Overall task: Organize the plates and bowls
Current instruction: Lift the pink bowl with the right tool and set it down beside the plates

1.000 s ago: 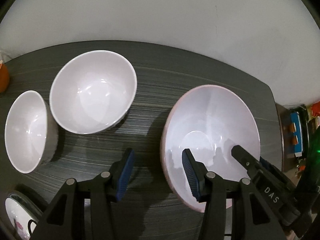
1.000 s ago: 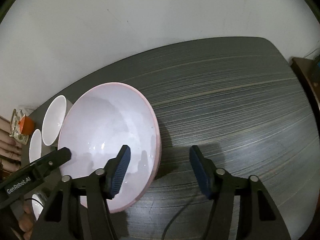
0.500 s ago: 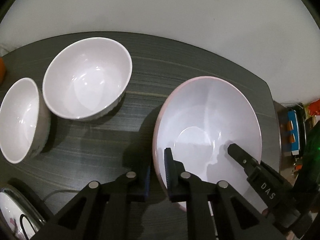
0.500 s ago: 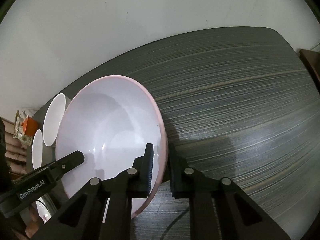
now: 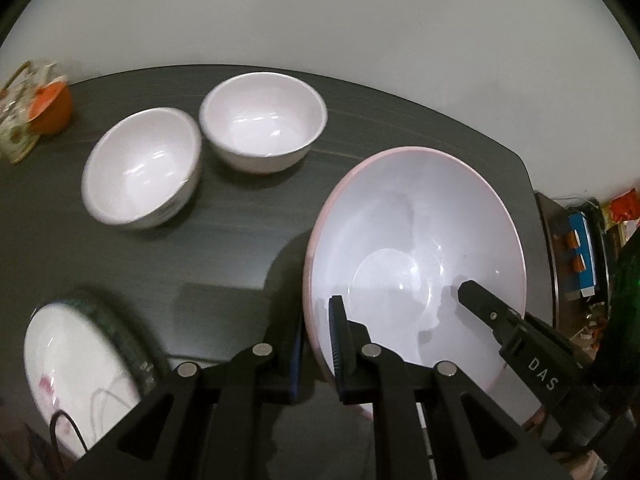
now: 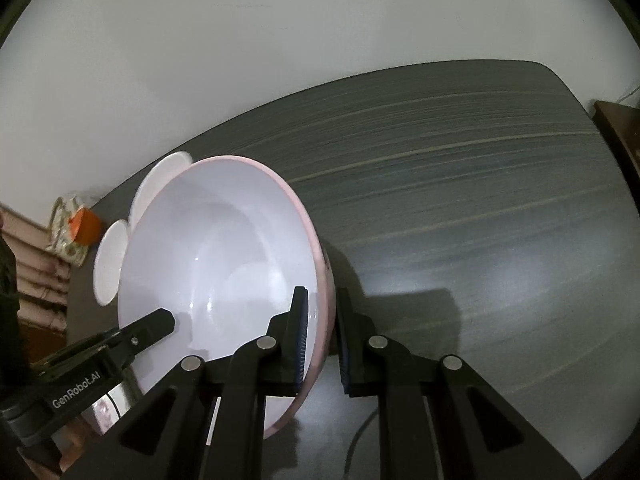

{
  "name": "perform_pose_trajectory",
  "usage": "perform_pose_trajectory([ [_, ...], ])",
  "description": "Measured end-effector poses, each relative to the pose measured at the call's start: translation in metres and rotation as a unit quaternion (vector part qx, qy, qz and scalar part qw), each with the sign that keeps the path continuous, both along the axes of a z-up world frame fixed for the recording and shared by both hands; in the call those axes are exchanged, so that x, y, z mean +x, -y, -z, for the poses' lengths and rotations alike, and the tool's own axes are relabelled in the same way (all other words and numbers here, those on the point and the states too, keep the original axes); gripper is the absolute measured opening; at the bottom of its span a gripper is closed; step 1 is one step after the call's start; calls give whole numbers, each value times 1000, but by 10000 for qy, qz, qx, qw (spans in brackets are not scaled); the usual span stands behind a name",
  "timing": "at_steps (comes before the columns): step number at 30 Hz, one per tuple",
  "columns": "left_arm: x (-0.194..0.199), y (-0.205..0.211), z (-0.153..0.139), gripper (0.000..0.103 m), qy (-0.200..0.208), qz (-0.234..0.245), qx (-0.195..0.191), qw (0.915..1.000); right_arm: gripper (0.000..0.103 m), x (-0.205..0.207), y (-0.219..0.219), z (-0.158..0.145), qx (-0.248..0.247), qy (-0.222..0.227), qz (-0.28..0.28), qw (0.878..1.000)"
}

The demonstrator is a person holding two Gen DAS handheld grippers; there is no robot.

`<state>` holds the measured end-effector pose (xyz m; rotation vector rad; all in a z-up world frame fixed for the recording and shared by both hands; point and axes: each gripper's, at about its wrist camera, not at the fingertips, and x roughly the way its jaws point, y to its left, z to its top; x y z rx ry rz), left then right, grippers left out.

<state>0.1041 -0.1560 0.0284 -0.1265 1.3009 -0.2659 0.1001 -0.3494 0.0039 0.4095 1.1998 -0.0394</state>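
Both wrist cameras sit close over the pink-rimmed bowl [image 5: 416, 248] [image 6: 224, 264], the left from its left edge, the right from its right, facing the wall.

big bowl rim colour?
Pale pink rim on the big bowl, white inside; clearest in the right wrist view.

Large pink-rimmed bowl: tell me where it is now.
The large pink-rimmed bowl fills the left wrist view's right half, gripped at opposite rims by the left gripper and right gripper.

Both tongs, left [image 5: 316, 350] and right [image 6: 322, 342], have clamped opposite sides of the large pink-rimmed bowl's [image 5: 416, 240] rim and raised it off the tabletop [image 6: 460, 200].
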Motion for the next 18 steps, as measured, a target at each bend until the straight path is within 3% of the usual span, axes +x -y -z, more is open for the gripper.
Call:
perform_pose_trajectory([
  [9,-60,-47,-2,12,-140,-166,-24,9998,14,-59,-56,-19,-35,7,-323,9995],
  [18,-90,-65,23,12,-341,-139,-12,9993,14,-97,-94,-5,-129,-228,-488,9985],
])
